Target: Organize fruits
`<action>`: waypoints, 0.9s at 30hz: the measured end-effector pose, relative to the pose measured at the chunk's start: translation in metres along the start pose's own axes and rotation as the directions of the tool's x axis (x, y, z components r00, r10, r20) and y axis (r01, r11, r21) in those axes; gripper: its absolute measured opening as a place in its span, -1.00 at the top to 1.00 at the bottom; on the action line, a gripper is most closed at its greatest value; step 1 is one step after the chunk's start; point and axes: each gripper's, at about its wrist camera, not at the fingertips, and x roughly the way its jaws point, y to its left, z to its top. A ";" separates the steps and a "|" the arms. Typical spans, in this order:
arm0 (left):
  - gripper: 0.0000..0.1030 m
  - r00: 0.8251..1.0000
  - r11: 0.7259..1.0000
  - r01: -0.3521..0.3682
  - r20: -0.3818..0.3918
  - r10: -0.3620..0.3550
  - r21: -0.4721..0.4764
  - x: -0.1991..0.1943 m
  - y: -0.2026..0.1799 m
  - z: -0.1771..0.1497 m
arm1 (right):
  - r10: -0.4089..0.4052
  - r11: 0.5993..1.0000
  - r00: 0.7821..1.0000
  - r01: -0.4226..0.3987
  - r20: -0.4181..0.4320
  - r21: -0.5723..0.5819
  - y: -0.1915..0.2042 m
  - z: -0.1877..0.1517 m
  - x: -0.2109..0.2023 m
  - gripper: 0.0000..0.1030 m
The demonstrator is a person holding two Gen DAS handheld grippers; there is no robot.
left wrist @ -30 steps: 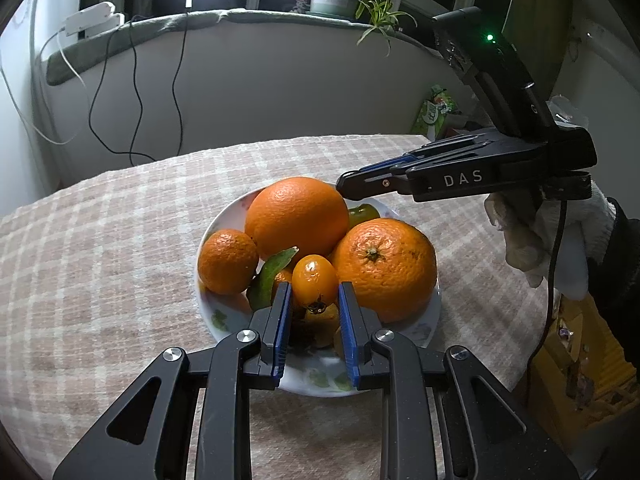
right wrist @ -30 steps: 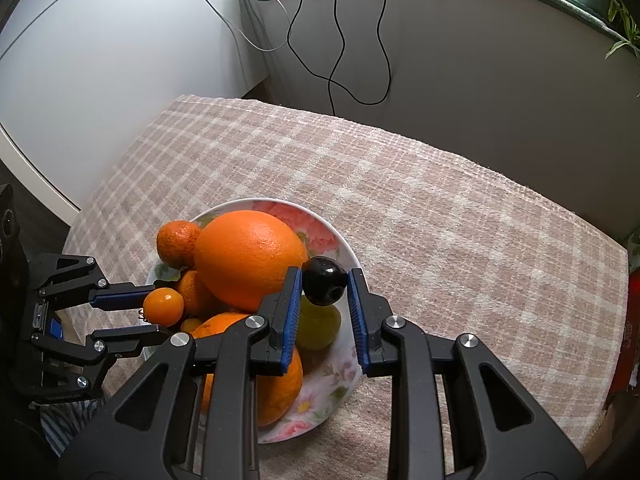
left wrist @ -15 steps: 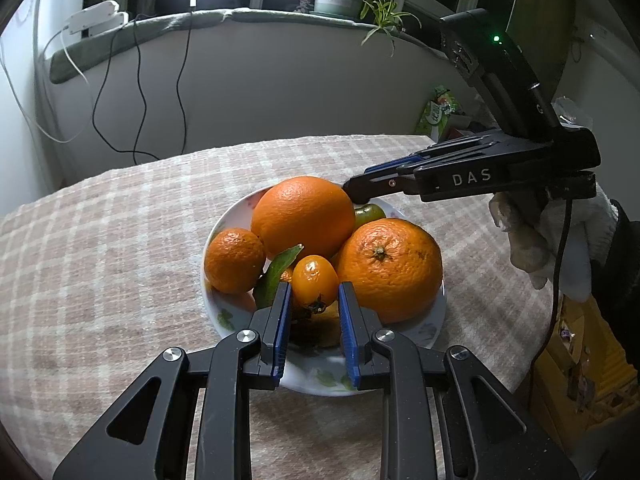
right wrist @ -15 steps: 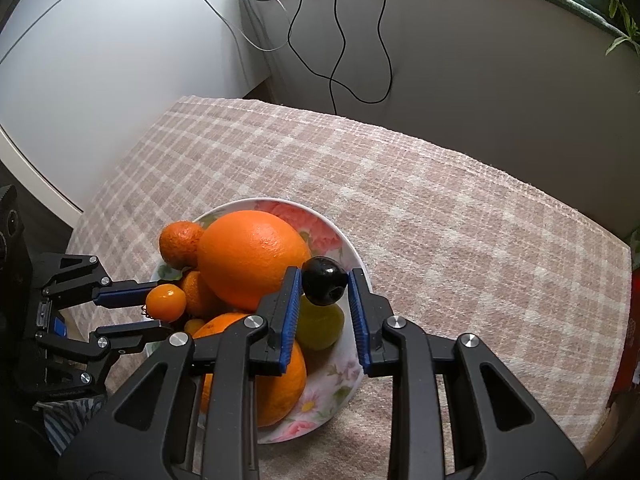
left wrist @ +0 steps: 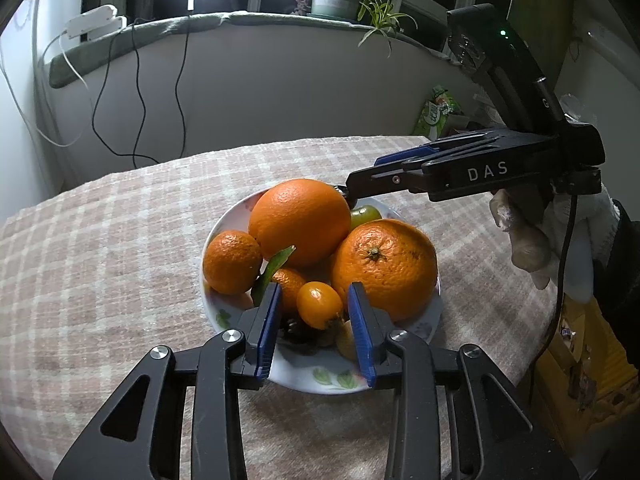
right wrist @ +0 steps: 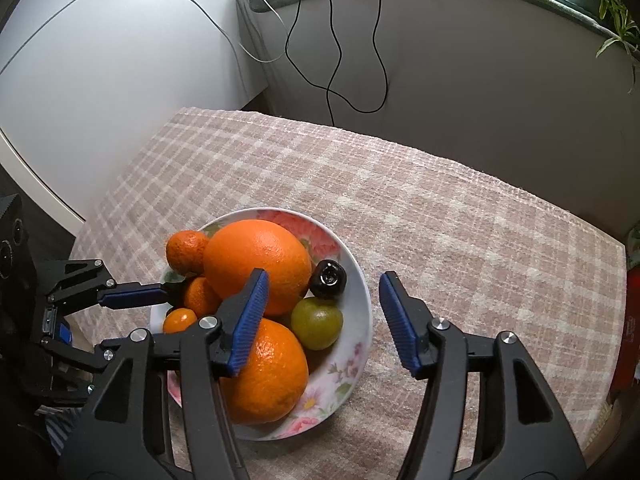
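**Two grippers spreading over one full plate**

Two big oranges, the smooth one [left wrist: 300, 220] at the back and the dimpled one [left wrist: 384, 264] nearer me, fill most of the plate [right wrist: 358, 280] on the checked cloth [right wrist: 440, 208]. My left gripper [left wrist: 314, 312] is opening: its blue pads stand on either side of the kumquat [left wrist: 319, 304], with a gap showing at each side, so nothing is pinched. The kumquat sits at the plate's near edge, against the dimpled orange. My right gripper [right wrist: 320, 312] is opening too, its jaws wide apart above the far side of the plate. The black fruit [right wrist: 329, 279] lies free on the plate beyond its pads, beside the one green fruit [right wrist: 317, 328]. I count two mandarins, one [left wrist: 232, 262] by the left rim and one [left wrist: 289, 282] half hidden behind a green leaf [left wrist: 272, 270].
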 end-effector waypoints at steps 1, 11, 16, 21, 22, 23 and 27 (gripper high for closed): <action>0.37 1.000 1.000 0.000 0.000 0.000 0.000 0.000 0.000 0.000 | -0.001 1.000 1.000 0.001 0.001 0.001 -0.001 0.000 -0.001 -0.19; 0.37 1.000 1.000 -0.001 0.012 0.001 0.005 -0.008 -0.002 0.000 | -0.016 1.000 1.000 0.016 0.023 0.001 0.002 -0.004 -0.011 -0.20; 0.37 1.000 1.000 -0.001 0.024 0.001 0.003 -0.015 -0.002 -0.002 | -0.022 1.000 0.999 0.022 0.049 0.005 0.007 -0.007 -0.022 -0.22; 0.27 0.999 1.000 -0.008 0.035 0.008 0.006 -0.022 -0.003 -0.003 | -0.042 0.999 0.995 0.042 0.089 0.001 0.017 -0.015 -0.037 -0.47; 0.27 0.999 1.000 -0.009 0.038 0.008 0.006 -0.023 -0.003 -0.003 | -0.049 0.999 0.994 0.050 0.092 -0.002 0.019 -0.017 -0.039 -0.47; 0.26 0.999 1.000 -0.010 0.040 0.010 0.005 -0.025 -0.003 -0.004 | -0.059 0.998 0.993 0.060 0.099 -0.005 0.022 -0.020 -0.042 -0.47; -0.01 0.998 1.000 -0.025 0.052 0.025 -0.003 -0.032 -0.003 -0.007 | -0.090 0.996 0.987 0.092 0.131 -0.006 0.034 -0.029 -0.053 -0.47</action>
